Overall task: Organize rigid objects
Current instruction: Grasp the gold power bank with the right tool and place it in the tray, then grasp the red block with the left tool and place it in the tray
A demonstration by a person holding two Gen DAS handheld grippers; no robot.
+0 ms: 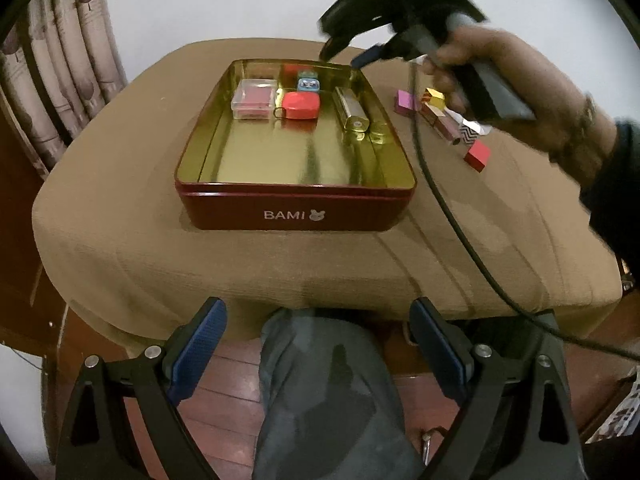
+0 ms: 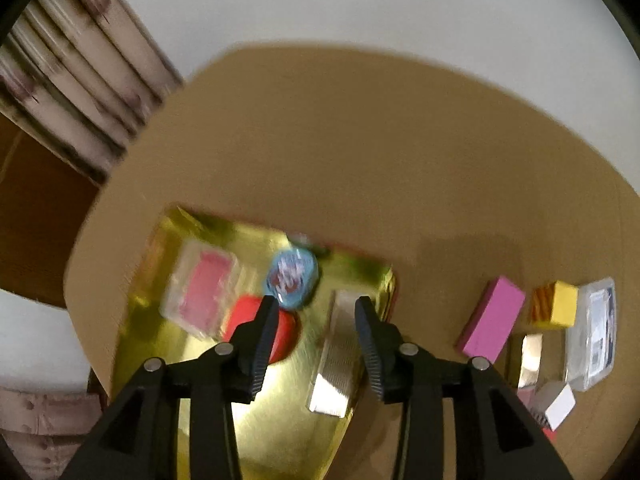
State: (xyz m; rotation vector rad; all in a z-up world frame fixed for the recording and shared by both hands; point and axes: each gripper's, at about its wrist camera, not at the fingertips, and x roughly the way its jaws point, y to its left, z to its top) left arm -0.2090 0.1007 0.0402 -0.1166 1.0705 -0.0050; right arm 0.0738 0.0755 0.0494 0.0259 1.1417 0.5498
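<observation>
A red tin (image 1: 296, 210) with a gold inside (image 2: 280, 420) stands on the tan-covered table. It holds a clear box with a red insert (image 1: 255, 98) (image 2: 204, 292), a red rounded case (image 1: 299, 105) (image 2: 286, 334), a small blue round piece (image 1: 308, 84) (image 2: 292, 276) and a long gold box (image 1: 352, 110) (image 2: 336, 360). My right gripper (image 1: 348, 54) (image 2: 316, 304) hovers over the tin's far right corner, jaws apart, nothing between them; the blue piece lies just past its left finger. My left gripper (image 1: 318, 320) hangs open in front of the table's near edge.
Right of the tin lie a pink box (image 1: 405, 102) (image 2: 494, 322), a gold cube (image 1: 434, 98) (image 2: 556, 304), a mauve tube (image 1: 444, 124), a red block (image 1: 478, 155) and a clear case (image 2: 592, 332). A black cable (image 1: 440, 200) crosses the table. A person's knee (image 1: 328, 380) is below.
</observation>
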